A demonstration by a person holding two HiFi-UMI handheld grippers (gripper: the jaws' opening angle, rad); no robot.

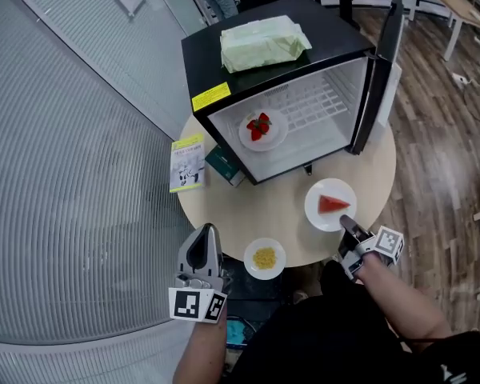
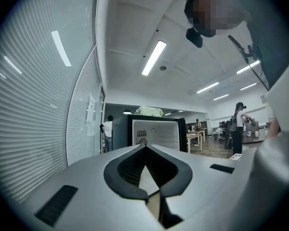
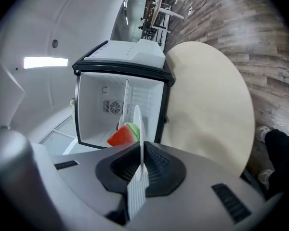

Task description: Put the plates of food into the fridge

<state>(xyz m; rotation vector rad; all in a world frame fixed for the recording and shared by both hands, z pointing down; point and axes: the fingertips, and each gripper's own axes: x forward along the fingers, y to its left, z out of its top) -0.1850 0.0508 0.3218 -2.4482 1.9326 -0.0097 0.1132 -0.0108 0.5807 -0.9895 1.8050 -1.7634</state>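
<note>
The left gripper (image 1: pixel 207 232), nearest of all and off the fridge's front-left corner, has its jaws pressed together on nothing. The right gripper (image 1: pixel 346 224) pinches the near rim of the watermelon plate (image 1: pixel 314 206), which is held in front of the fridge (image 1: pixel 336 22), just short of its open mouth and seemingly clear of the table (image 1: pixel 280 206). The corn plate (image 1: pixel 251 249) waits further out from the fridge, at the table's near edge. To do this step well, I'd keep the thin rim deep in the pads and the plate level, since the slice sits loose and a one-sided hold lets the far edge sag. Carry it in over the fridge's lower lip and steer clear of the door (image 1: pixel 376 78), which stands open on the fridge's right. The strawberry plate (image 1: pixel 277 134) already takes the left of the fridge floor, so the free floor to its right looks the easier spot; the wire shelf (image 1: pixel 316 102) behind is another option. Set it fully down before letting go. As for writing: a yellow label (image 1: pixel 211 97) on the fridge's front-left top corner and a booklet (image 1: pixel 187 162) left of the fridge both carry print too small to read. A green bag (image 1: pixel 262 42) on top of the fridge shows no lettering.
</note>
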